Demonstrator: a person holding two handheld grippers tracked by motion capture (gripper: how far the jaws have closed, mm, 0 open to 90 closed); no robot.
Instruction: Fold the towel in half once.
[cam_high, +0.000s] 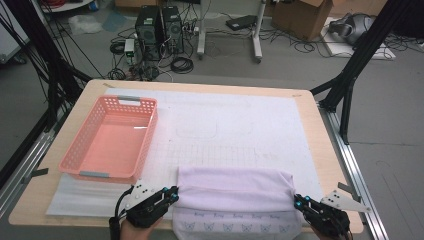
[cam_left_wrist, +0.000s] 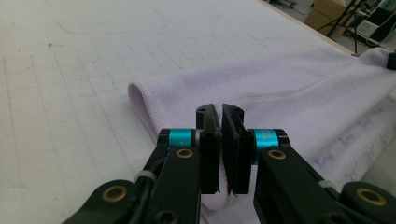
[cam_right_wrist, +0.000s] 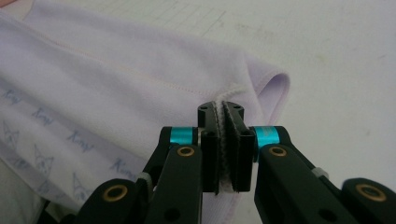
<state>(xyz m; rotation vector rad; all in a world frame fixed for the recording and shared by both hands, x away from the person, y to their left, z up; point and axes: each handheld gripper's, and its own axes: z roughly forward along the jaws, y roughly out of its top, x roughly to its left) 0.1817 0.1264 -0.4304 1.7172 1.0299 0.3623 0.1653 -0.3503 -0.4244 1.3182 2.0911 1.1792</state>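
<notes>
A lavender towel (cam_high: 235, 192) lies folded over on itself at the table's near edge, with a printed band of small blue figures along its front strip. My left gripper (cam_high: 173, 194) is at the towel's left end, and in the left gripper view (cam_left_wrist: 220, 112) its jaws are shut with the hem of the towel (cam_left_wrist: 261, 88) pinched low between the pads. At the right end my right gripper (cam_high: 299, 202) is shut as well. In the right gripper view (cam_right_wrist: 220, 108) the stitched edge of the towel (cam_right_wrist: 116, 70) runs up between its pads.
A pink slotted basket (cam_high: 148, 135) stands on the left half of the table, nothing in it. A white gridded mat (cam_high: 240, 130) covers the wooden tabletop (cam_high: 322, 150). Beyond the far edge are computer towers, cables and a cardboard box on the floor.
</notes>
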